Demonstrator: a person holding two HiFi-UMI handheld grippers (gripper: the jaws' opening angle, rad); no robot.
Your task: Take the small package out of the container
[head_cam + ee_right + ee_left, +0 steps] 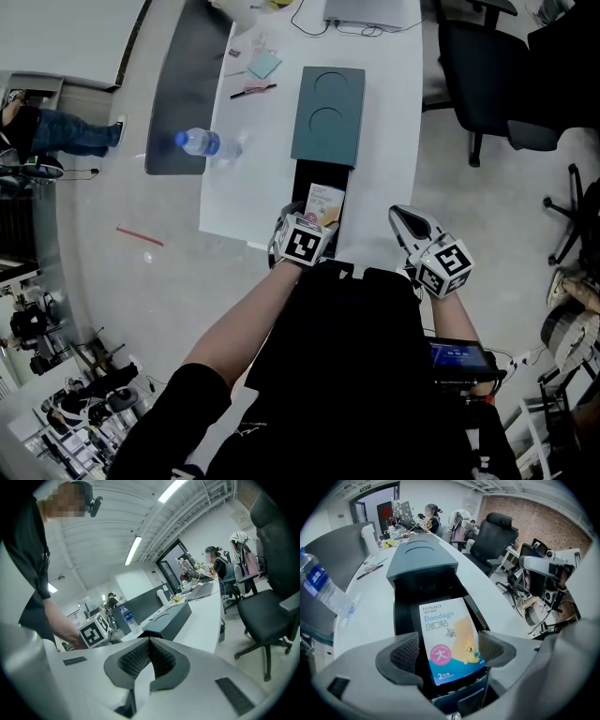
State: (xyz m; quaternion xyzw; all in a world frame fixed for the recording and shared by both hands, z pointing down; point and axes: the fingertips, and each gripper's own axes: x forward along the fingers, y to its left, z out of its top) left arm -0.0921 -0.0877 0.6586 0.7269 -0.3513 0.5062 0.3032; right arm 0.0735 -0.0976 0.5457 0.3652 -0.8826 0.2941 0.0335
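Note:
A dark teal container (328,117) lies on the white table (384,141) with its black inner tray (307,178) pulled toward me. A small bandage package (324,203), white and blue with an orange figure, stands tilted in that tray. My left gripper (312,223) is at the tray's near end. In the left gripper view the package (447,639) sits between the wide-spread jaws of that gripper (450,654), its edges close beside both pads, with no visible squeeze. My right gripper (405,221) hovers off the table's right edge, shut and empty (150,656).
A water bottle (208,143) lies left of the container, with a pen (251,91) and sticky notes (264,64) farther back. A laptop (370,11) sits at the far end. A grey partition (183,84) borders the left; a black office chair (487,66) stands right.

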